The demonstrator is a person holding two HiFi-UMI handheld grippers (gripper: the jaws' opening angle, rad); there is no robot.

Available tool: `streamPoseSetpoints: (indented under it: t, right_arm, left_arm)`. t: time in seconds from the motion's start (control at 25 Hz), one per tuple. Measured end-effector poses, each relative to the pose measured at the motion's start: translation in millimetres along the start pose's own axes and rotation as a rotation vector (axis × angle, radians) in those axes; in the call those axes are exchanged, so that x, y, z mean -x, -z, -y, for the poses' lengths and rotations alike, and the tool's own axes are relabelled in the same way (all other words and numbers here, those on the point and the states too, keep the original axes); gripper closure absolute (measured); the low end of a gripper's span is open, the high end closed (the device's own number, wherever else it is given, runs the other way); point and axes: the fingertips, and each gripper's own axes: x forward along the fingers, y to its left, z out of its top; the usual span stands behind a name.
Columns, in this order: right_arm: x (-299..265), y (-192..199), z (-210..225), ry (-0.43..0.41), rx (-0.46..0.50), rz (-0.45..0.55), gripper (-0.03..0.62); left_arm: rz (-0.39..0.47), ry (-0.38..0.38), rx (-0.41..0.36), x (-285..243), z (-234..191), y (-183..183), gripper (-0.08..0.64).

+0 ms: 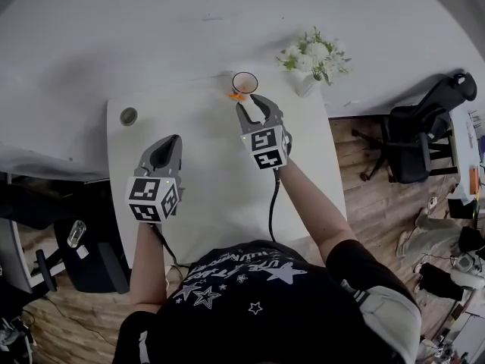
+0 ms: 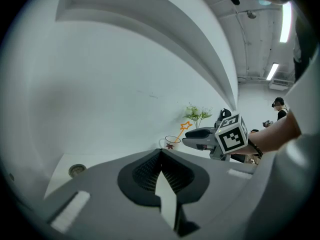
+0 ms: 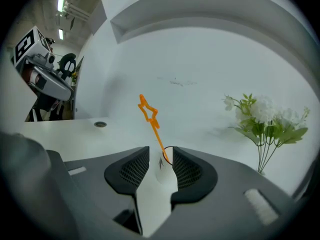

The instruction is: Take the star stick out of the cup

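Note:
A clear cup stands at the far edge of the white table, with an orange star stick leaning out of it toward me. My right gripper is just short of the cup, open. In the right gripper view the star stick rises from the cup, which sits just ahead of the gap between the jaws of the right gripper; the pads touch nothing. My left gripper hovers over the table's left half, shut and empty, and its view shows the cup and star farther off.
A vase of white flowers stands at the table's far right corner, close to the cup. A round cable grommet sits near the far left corner. A black office chair stands on the floor to the right. A white wall runs behind the table.

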Motion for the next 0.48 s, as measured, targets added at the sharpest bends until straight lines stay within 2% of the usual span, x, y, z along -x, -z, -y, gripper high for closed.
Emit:
streamPoseSetpoints:
  t: [0.48]
  right_arm:
    - [-35.0,8.7,1.4,0.016,0.066,0.003,0.456]
  left_arm:
    - [-0.049,0.012,0.042,-23.2,-5.6,17.0,0.557]
